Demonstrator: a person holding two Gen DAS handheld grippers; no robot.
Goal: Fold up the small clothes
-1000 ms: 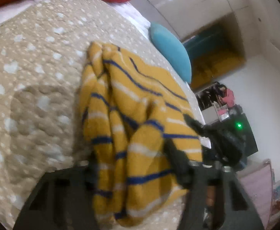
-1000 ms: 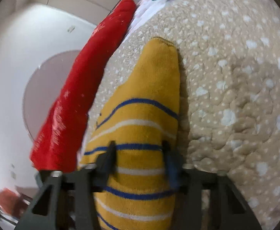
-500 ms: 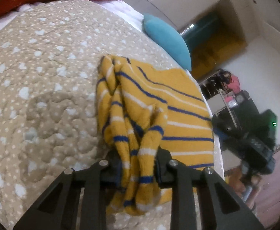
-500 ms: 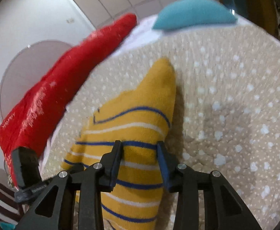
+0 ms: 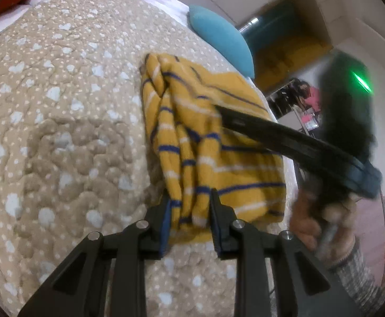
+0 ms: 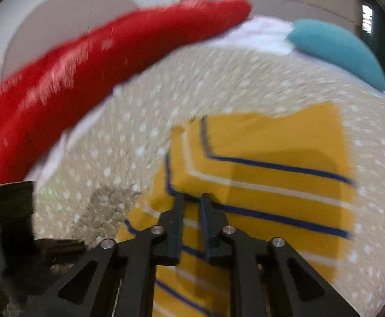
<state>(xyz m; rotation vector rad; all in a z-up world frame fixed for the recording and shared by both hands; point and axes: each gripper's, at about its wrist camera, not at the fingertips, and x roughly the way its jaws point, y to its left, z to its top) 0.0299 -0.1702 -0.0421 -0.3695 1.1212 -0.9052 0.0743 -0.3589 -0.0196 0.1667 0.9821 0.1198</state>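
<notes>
From the left wrist, the left gripper (image 5: 191, 211) pinches a bunched fold of the yellow striped garment (image 5: 205, 145), which lies on the beige dotted quilt (image 5: 60, 132) near a teal pillow (image 5: 221, 39), with the right gripper (image 5: 218, 109) reaching over the cloth. From the right wrist, the right gripper (image 6: 192, 200) has its fingers nearly together over the flat garment (image 6: 271, 171), though whether cloth is caught between them I cannot tell; a red pillow (image 6: 100, 60) lies behind
</notes>
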